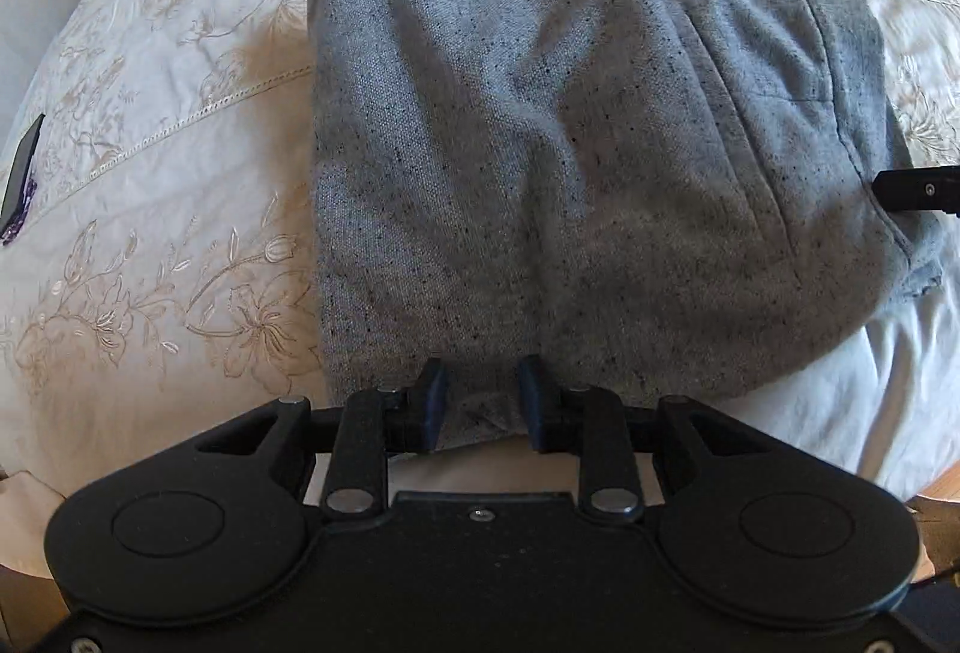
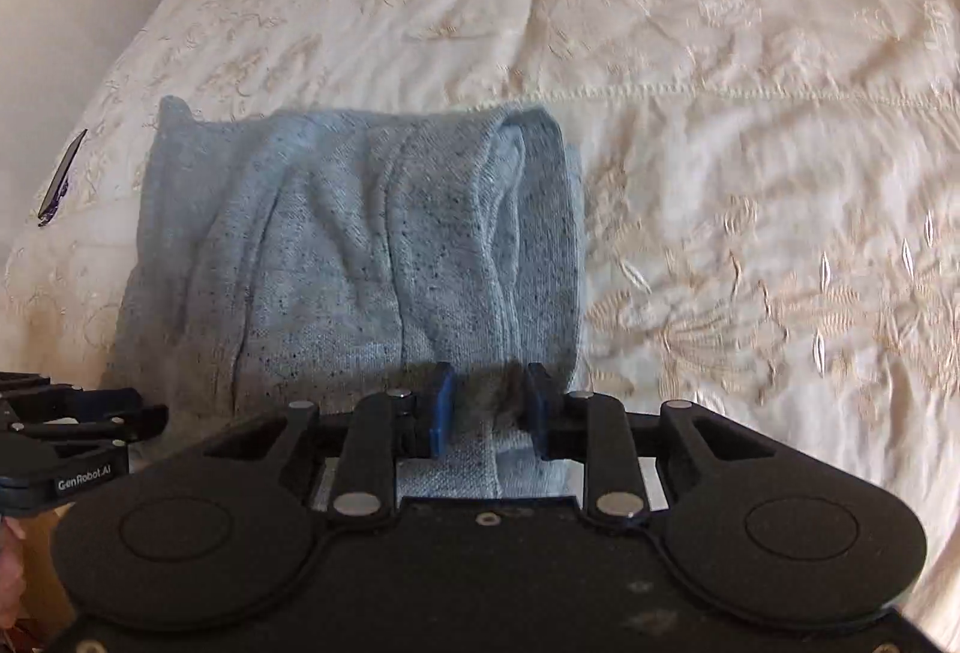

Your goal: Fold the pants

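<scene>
Your right gripper [image 1: 918,190] is poking in, cut off at the frame's edge; your jaws are hiding the pants [image 1: 570,161] hem.

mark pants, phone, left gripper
pants [image 1: 570,161]: left wrist view, middle of grey fabric.
phone [image 1: 21,176]: left wrist view, dark face, on the bedspread.
left gripper [image 1: 483,401]: left wrist view, between the tips, cloth there.

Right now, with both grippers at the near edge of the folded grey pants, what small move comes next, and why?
Probably let go and draw both back: the pants already lie as a compact folded stack on the bedspread, while the left gripper and right gripper each straddle its near edge.
</scene>
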